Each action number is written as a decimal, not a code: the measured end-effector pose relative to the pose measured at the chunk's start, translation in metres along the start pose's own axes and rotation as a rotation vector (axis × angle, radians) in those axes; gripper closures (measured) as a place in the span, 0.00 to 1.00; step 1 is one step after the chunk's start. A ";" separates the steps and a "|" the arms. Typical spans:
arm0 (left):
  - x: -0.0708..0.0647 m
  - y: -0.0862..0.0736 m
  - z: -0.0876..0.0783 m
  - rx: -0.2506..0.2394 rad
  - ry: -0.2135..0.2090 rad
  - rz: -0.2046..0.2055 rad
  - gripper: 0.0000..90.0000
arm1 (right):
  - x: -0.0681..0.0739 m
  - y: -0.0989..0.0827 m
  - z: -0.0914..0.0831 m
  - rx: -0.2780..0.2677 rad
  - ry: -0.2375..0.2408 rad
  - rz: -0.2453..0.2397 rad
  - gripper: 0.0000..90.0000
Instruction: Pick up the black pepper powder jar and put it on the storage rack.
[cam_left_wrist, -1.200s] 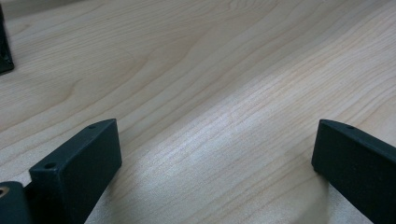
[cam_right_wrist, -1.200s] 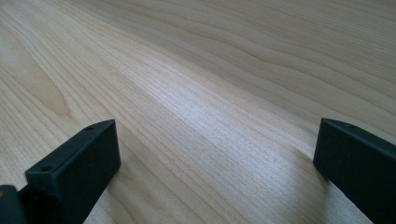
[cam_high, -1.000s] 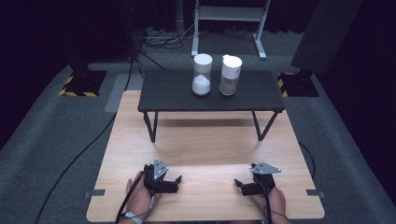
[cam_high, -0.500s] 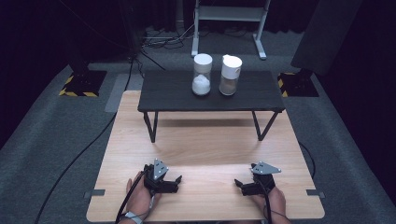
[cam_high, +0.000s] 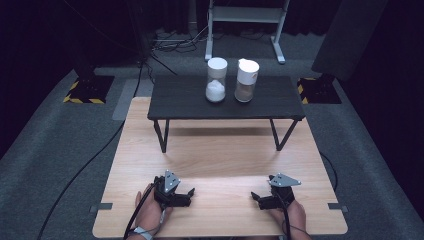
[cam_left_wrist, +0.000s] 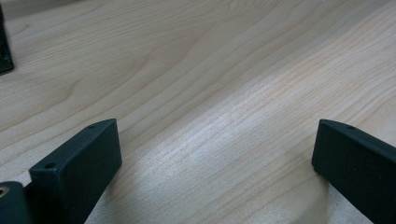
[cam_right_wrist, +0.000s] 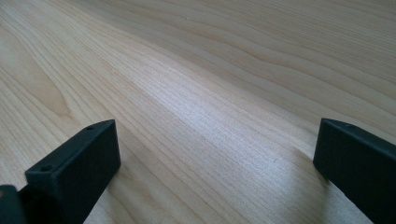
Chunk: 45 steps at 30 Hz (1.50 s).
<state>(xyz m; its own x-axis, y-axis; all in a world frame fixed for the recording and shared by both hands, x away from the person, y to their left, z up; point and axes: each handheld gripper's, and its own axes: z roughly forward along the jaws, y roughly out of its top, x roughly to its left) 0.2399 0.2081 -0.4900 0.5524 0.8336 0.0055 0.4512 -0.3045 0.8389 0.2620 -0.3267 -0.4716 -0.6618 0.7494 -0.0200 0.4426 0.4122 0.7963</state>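
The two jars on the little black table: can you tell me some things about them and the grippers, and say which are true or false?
1. Both jars stand on the small black table. True.
2. The left jar holds something white. True.
3. The right jar is lying on its side. False: it stands upright.
4. The left gripper is holding a jar. False: its jaws are open over bare wood.
5. The right gripper is open. True.

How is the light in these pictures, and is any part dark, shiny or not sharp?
High view: wooden table well lit, surroundings nearly black, small black table casting a shadow. Left gripper view: pale sheen on the wood between the left gripper jaws. Right gripper view: similar sheen; right gripper jaws slightly soft.
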 end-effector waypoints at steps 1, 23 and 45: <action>0.000 0.000 0.000 0.000 0.000 0.000 0.02 | 0.000 0.000 0.000 0.000 0.000 0.000 0.00; 0.000 0.000 0.000 0.000 0.000 0.000 0.02 | 0.000 0.000 0.000 0.000 0.000 0.000 0.00; -0.003 0.000 0.000 0.003 0.014 -0.014 0.01 | 0.000 0.000 0.000 0.000 0.000 0.000 0.00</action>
<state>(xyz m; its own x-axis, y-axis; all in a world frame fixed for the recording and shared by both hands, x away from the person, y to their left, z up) 0.2383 0.2059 -0.4899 0.5363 0.8440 0.0014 0.4605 -0.2940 0.8375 0.2619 -0.3267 -0.4717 -0.6617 0.7495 -0.0200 0.4427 0.4121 0.7964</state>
